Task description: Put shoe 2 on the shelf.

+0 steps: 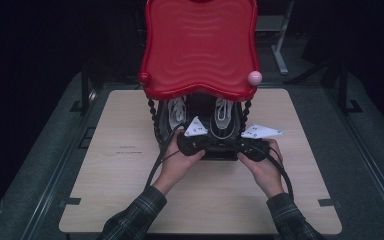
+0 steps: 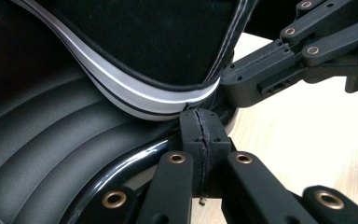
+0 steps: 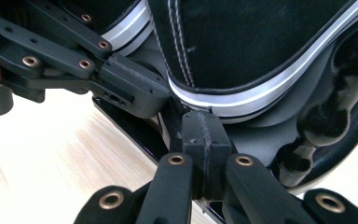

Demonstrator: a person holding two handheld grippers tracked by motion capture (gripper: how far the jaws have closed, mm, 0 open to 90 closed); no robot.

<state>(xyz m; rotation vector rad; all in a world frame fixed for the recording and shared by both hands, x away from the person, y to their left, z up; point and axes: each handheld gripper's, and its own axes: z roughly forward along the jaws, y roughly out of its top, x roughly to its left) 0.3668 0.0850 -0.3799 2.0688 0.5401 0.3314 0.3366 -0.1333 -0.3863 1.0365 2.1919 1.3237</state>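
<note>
A black rack with a red wavy top tray (image 1: 200,45) stands on the table, and two black shoes with white laces (image 1: 222,113) sit on its lower shelf. Both hands hold their grippers at the shelf's front edge. My left gripper (image 1: 214,143) is shut, its tips against the white-striped heel of a shoe (image 2: 158,46), and I see nothing between the jaws (image 2: 204,128). My right gripper (image 1: 233,145) is also shut, its tips (image 3: 204,128) touching the striped heel of the shoe (image 3: 242,46). Each gripper shows in the other's view, right (image 2: 228,86) and left (image 3: 161,100), with tips nearly meeting.
Black beaded posts (image 1: 153,115) carry the red tray, which has a pink knob (image 1: 255,77) at its right corner. The ridged black shelf (image 2: 37,154) has a glossy rim. The light wooden table (image 1: 120,170) extends left, right and in front of the rack.
</note>
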